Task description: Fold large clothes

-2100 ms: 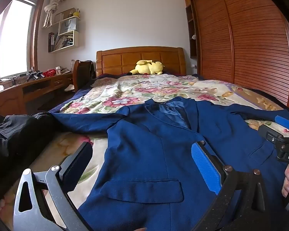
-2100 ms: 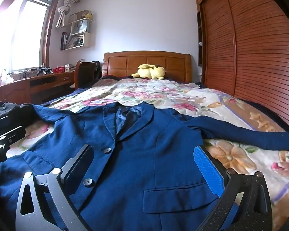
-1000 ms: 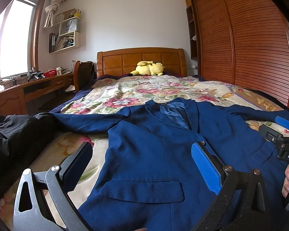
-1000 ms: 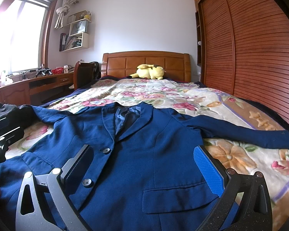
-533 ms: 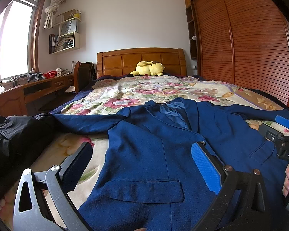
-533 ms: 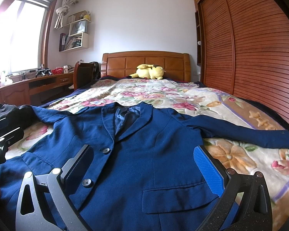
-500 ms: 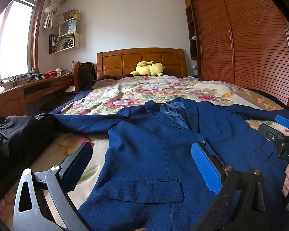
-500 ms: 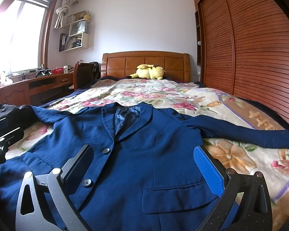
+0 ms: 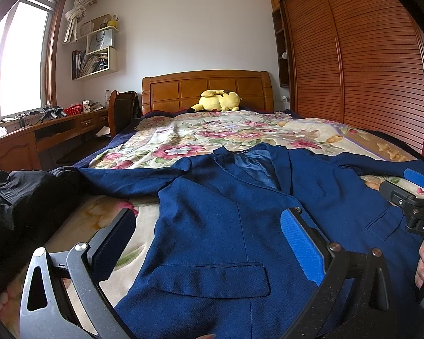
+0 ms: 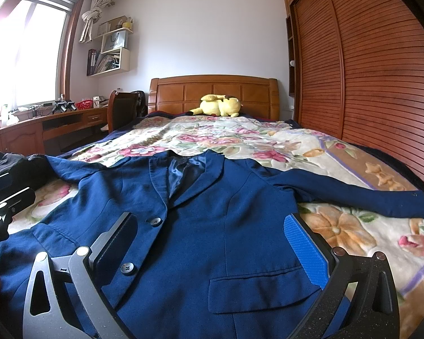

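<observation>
A navy blue blazer (image 9: pixel 226 226) lies face up and spread flat on the near part of the bed (image 9: pixel 212 130), on a floral quilt (image 10: pixel 240 138), collar toward the far headboard and both sleeves stretched out to left and right. The left gripper (image 9: pixel 209 240) hovers above the blazer's left front panel near a flap pocket, its jaws wide apart and holding nothing. The right gripper (image 10: pixel 212 243) hovers over the right front panel beside the two buttons, jaws likewise spread and empty. A black garment (image 9: pixel 17 197) is heaped at the bed's left edge, touching the left sleeve end. A yellow plush toy (image 10: pixel 219 106) rests by the headboard.
</observation>
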Demonstrator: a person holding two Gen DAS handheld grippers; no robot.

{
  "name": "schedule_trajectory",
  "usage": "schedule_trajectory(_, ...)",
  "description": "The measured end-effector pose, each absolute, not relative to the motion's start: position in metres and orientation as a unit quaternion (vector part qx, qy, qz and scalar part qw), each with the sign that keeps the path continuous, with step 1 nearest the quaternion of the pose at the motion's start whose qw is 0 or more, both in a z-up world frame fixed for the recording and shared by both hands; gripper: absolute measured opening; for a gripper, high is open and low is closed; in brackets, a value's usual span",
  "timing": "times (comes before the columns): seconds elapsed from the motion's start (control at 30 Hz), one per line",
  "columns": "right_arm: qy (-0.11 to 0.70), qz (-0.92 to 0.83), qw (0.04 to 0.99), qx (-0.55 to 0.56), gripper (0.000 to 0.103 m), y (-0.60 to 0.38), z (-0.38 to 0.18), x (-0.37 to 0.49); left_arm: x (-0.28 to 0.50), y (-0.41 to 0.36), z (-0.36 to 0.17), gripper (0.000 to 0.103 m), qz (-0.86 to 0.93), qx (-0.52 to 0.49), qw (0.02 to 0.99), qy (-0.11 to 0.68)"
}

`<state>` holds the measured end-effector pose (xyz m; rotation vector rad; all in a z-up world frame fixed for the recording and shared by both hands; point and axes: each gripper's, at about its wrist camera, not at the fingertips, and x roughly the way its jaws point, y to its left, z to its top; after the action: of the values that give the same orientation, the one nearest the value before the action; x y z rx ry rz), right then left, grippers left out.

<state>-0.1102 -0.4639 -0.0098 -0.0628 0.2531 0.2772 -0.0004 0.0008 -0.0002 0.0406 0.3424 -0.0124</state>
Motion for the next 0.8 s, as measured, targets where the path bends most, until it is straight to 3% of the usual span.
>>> schedule_trajectory(0.8,0.127,0.137,0.982,-0.032,0.103,-0.4646,-0.0102,-0.1090,-0.0007,0.0004,-0.0001,0.103,-0.006,0.021,0.985,0.170)
